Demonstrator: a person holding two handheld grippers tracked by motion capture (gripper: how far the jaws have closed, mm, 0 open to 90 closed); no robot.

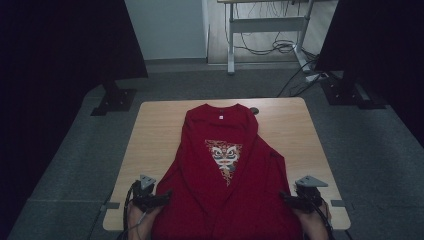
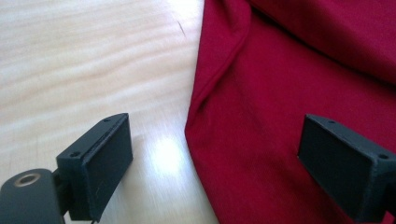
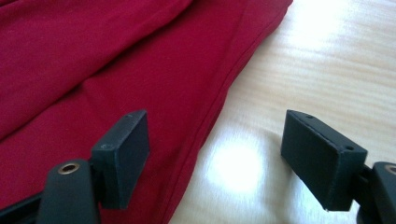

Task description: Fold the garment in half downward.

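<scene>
A dark red T-shirt [image 1: 225,170] with a triangular printed face lies on the wooden table [image 1: 155,130], collar at the far end, sleeves folded in, hem hanging over the near edge. My left gripper [image 1: 162,196] stands open at the shirt's left edge; in the left gripper view the folded red edge [image 2: 196,107] runs between its two jaws, untouched by either. My right gripper [image 1: 286,197] is open at the shirt's right edge, and the hemmed edge [image 3: 219,107] passes between its jaws there too, with the pads clear of the cloth.
A small dark round thing [image 1: 255,110] lies on the table by the collar. Black stands [image 1: 115,100] sit on the grey carpet at both far corners. A desk frame with loose cables [image 1: 270,45] stands at the back.
</scene>
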